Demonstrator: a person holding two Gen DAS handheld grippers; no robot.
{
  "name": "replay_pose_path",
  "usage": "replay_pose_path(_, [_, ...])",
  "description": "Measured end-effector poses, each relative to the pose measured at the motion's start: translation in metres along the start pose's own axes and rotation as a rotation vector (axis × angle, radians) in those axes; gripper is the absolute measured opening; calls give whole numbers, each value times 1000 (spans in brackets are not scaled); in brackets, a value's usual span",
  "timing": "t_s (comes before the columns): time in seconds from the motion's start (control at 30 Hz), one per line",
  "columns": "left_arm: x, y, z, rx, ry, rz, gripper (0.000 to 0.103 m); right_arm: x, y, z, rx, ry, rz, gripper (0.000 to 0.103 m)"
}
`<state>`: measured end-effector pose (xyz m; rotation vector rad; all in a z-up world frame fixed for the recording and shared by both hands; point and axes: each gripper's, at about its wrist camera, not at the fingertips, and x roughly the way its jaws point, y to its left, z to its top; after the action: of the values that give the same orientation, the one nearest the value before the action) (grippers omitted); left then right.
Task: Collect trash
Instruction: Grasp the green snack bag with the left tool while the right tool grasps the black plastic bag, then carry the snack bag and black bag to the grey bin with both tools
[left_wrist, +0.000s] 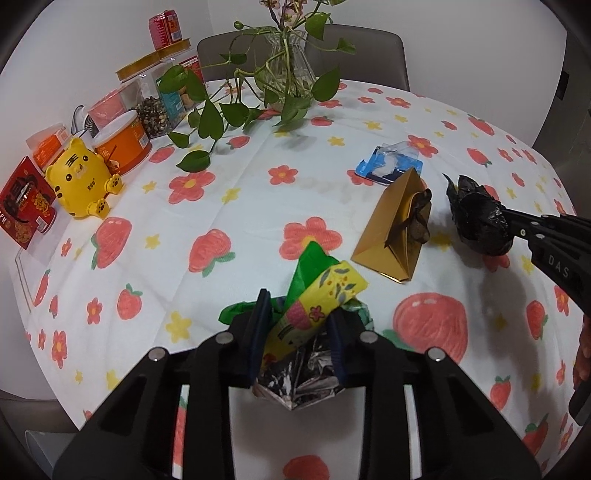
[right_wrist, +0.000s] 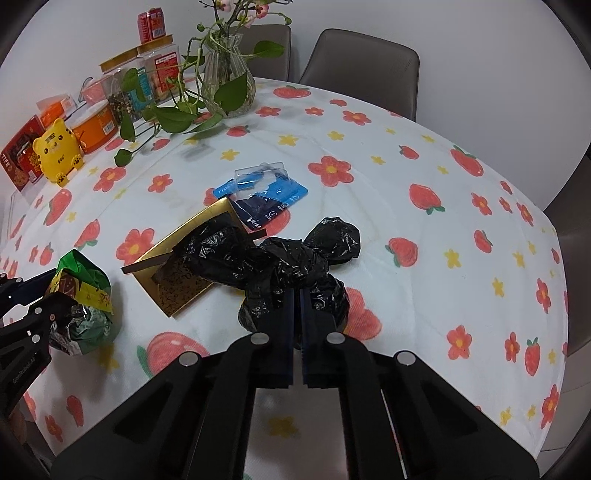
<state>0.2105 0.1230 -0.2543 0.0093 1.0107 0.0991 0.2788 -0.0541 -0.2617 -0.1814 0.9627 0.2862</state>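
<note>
A crumpled yellow and green snack wrapper (left_wrist: 325, 295) with a silver inside lies at the near edge of the flowered tablecloth (left_wrist: 221, 206). My left gripper (left_wrist: 299, 332) is shut on it, one pad on either side. In the right wrist view the same wrapper (right_wrist: 81, 291) sits at far left with the left gripper (right_wrist: 29, 291) on it. A knotted black plastic bag (right_wrist: 280, 258) rests on the cloth, and my right gripper (right_wrist: 297, 295) is shut on its near end. In the left wrist view that bag (left_wrist: 476, 218) hangs at the tip of the right gripper (left_wrist: 509, 218).
A gold triangular gift box (left_wrist: 395, 229) stands between the two grippers, and a blue blister pack (left_wrist: 388, 166) lies behind it. At the back are a glass vase (left_wrist: 288, 70) with trailing leaves, a yellow tiger toy (left_wrist: 83, 177), jars and snack tubs. Grey chairs (right_wrist: 362, 62) stand behind the table.
</note>
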Motion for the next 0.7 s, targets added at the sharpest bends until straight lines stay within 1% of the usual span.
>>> replay_pose_path(0.37, [-31,12,0,-68,-43,14,29,-42,17,-14,-66,-31,42,2])
replay_pose_path(0.53, [-51,17,-8,-95,-66,35,29,-60,29,-17,-100,-56,75,2])
replay_pose_path(0.7, [-69,28,-20,-140,-87,68,29,-76,49,-17,-159,-85,121,2])
